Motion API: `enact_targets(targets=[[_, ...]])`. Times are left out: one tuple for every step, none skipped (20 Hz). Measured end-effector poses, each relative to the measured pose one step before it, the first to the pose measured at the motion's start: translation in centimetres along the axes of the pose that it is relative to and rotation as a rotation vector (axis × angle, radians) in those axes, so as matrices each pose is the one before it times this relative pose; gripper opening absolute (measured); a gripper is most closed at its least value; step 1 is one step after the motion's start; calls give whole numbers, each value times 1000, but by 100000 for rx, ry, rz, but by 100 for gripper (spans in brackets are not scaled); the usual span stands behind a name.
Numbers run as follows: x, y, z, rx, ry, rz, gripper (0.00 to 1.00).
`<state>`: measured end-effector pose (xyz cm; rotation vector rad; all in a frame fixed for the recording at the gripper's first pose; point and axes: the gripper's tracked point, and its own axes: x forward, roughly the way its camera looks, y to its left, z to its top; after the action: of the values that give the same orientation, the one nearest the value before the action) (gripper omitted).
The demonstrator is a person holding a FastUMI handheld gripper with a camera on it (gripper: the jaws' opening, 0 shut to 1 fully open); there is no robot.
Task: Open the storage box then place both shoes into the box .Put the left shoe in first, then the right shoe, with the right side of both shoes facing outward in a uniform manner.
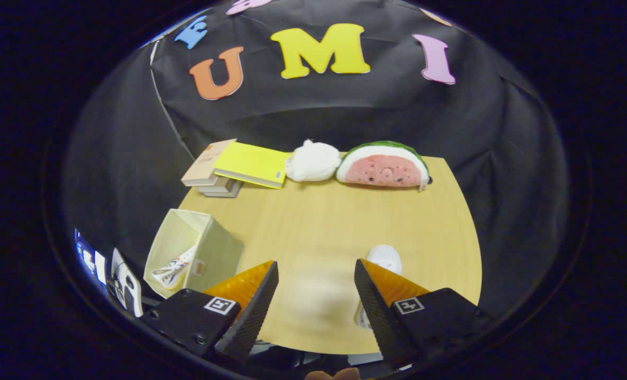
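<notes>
Wooden table (313, 221), light tan, the largest item, set against the dark cloth booth wall (107, 158); bare across its middle. Watermelon-slice plush (383, 164), green rind and pink face, lies along the far edge of the table. Storage box (197, 248), pale cream fabric, stands at the near left corner of the table with its top open; one shoe (172, 270), white with coloured markings, lies inside it against the near wall. Stack of books (234, 169) at the far left of the table, a yellow-covered one on top, a tan one beneath and to the left, others under them. White plush toy (312, 161), rounded, sits between the books and the watermelon plush, touching or nearly touching both. Gripper (316, 295) is held above the near edge of the table, its jaws spread wide apart with bare tabletop between them and nothing gripped; each finger carries a small square marker. Second shoe (385, 259), white, lies on the table at the near right, just ahead of and partly hidden behind the right finger, well apart from the storage box. A fingertip of the person's hand (333, 374) shows below the gripper.
</notes>
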<state>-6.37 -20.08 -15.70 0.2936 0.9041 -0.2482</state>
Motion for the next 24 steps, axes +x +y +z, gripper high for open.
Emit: enact_targets(targets=[[714, -2199, -492, 1593, 1638, -1353, 93], [996, -2476, -644, 1780, 2322, -1911, 93], [1262, -2274, -692, 1500, 2802, -1774, 94], [1328, -1628, -931, 1594, 3950, -729, 93], [1387, -1179, -1137, 1706, 5410, 730, 93], [1287, -713, -1022, 1470, 5317, 1708, 93], [1368, -628, -1042, 1199, 5259, 1309, 94], [1424, -671, -1100, 475, 5463, 894, 93], [1064, -556, -903, -26, 4159, 99, 93], [1069, -275, -764, 155, 3650, 399, 94], [928, -151, -285, -273, 3346, 650, 94], [920, 47, -258, -345, 2868, 986, 94], [662, 147, 24, 257, 1712, 995, 94], [663, 111, -13, 141, 1917, 1000, 94], [628, -1, 60, 124, 1763, 466, 94], [395, -296, 164, -84, 1070, 188, 93], [532, -116, 27, -612, 1540, 371, 93], [351, 123, 80, 336, 654, 1032, 92], [293, 54, -135, 1408, 1130, 1064, 91], [431, 309, 6, 1166, 1156, 1787, 86], [193, 632, -240, 2007, 1701, 2599, 81], [379, -244, 67, 1555, -174, 471, 60], [-395, -121, -139, -657, 393, -190, 53], [10, -246, 146, -254, -792, 149, 47]])
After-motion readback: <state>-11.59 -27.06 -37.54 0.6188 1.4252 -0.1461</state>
